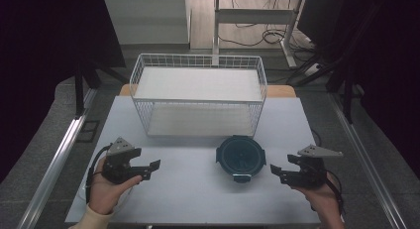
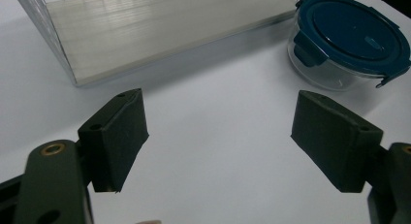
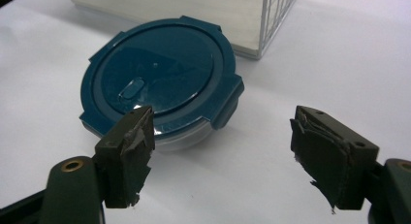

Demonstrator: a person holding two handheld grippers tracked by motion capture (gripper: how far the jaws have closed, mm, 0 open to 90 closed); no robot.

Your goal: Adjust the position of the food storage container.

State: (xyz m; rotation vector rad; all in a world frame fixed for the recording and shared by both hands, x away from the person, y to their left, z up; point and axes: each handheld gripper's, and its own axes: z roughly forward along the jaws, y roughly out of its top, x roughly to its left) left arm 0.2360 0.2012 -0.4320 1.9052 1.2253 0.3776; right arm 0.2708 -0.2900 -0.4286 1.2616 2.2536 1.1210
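A round glass container with a dark blue clip-on lid (image 1: 240, 156) stands on the white table, just in front of the wire basket (image 1: 198, 101). My left gripper (image 1: 151, 168) hovers open well to the container's left, jaws pointing right, nothing between them. In the left gripper view the container (image 2: 346, 40) sits at the upper right, beyond the open gripper (image 2: 218, 141). My right gripper (image 1: 276, 172) is open close to the container's right side, jaws pointing left. In the right gripper view the lid (image 3: 160, 78) lies just ahead of the left fingertip (image 3: 131, 151); the gripper (image 3: 223, 153) holds nothing.
The white wire basket has a pale board as its floor (image 2: 160, 25) and stands at the table's far middle. Table edges run left and right with metal rails (image 1: 54, 164) beside them. A desk frame and cables (image 1: 257, 30) lie on the floor beyond.
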